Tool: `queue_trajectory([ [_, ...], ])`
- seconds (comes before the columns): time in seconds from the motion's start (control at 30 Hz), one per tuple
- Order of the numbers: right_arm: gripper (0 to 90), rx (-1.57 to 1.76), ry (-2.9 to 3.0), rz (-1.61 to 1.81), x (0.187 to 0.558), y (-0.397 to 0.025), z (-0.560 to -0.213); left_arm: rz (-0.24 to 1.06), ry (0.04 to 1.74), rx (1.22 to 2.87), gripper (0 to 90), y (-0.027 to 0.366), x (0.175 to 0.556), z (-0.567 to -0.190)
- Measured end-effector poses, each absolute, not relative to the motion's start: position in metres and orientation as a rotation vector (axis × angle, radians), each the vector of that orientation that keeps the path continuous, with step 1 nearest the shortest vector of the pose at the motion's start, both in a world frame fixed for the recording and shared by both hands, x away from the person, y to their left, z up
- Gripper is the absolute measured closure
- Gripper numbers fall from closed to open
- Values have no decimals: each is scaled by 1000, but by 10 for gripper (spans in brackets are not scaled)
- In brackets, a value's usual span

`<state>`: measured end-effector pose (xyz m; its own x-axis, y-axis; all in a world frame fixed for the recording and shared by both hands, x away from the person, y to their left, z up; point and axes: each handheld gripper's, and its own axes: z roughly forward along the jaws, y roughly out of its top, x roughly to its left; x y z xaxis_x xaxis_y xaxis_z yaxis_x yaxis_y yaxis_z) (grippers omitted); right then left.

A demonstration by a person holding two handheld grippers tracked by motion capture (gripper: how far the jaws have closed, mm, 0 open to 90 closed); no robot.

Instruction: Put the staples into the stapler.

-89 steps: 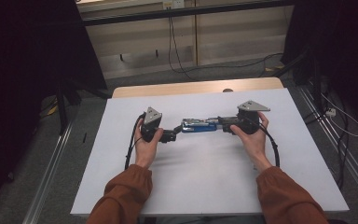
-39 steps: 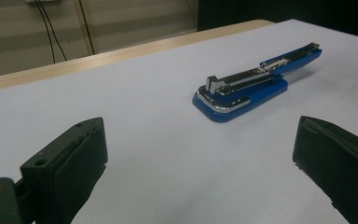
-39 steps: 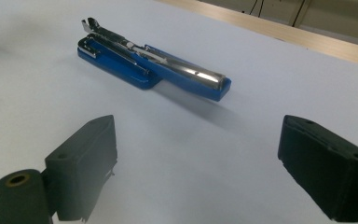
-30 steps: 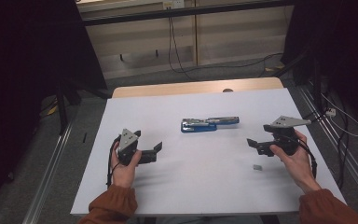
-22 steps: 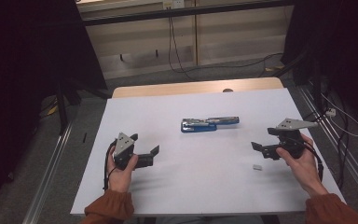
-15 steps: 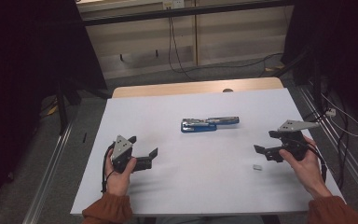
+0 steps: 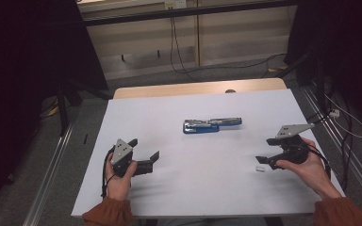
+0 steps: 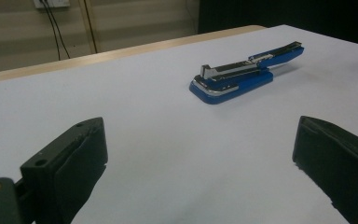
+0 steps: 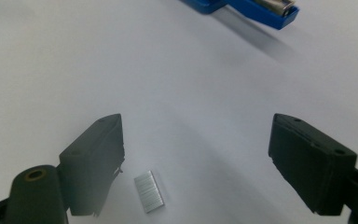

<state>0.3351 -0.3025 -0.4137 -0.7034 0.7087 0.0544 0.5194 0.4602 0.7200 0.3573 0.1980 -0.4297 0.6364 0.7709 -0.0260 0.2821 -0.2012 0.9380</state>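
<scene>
A blue stapler (image 7: 211,125) with a bright metal top channel is seen lying flat near the middle of the counter (image 7: 179,108), whose surface is covered by a smooth, matte white sheet with a pale wooden edge at the far side. The stapler is long and low, with a rounded base at one end and a slim arm at the other. A small, flat, ribbed silver strip of staples (image 9: 148,191) is seen lying on the white sheet just beside one jaw of the right tool (image 9: 209,163), between the jaws, which are spread wide and hold nothing. The left tool (image 8: 200,172) is likewise spread, its blocky black jaws with dull, slightly worn pads standing well apart from the stapler. Three seconds ago both tools were held at the stapler's two ends; since then they have been drawn back towards the near corners of the counter, the left tool (image 7: 143,162) to the left and the right tool (image 7: 263,161) to the right, and the stapler has been left alone.
</scene>
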Motion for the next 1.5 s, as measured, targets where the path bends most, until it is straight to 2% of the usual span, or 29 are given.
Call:
queue_trajectory([
  [1.03,482,860,2763,750,337,-290,-415,557,836,1786,31,193,357,-432],
  [1.1,524,850,2777,732,338,-289,-415,559,840,1789,31,193,357,-432],
  [1.4,614,791,2837,671,340,-283,-421,556,838,1800,31,193,358,-432],
  [1.5,621,770,2852,660,340,-281,-420,557,837,1801,31,193,358,-433],
])
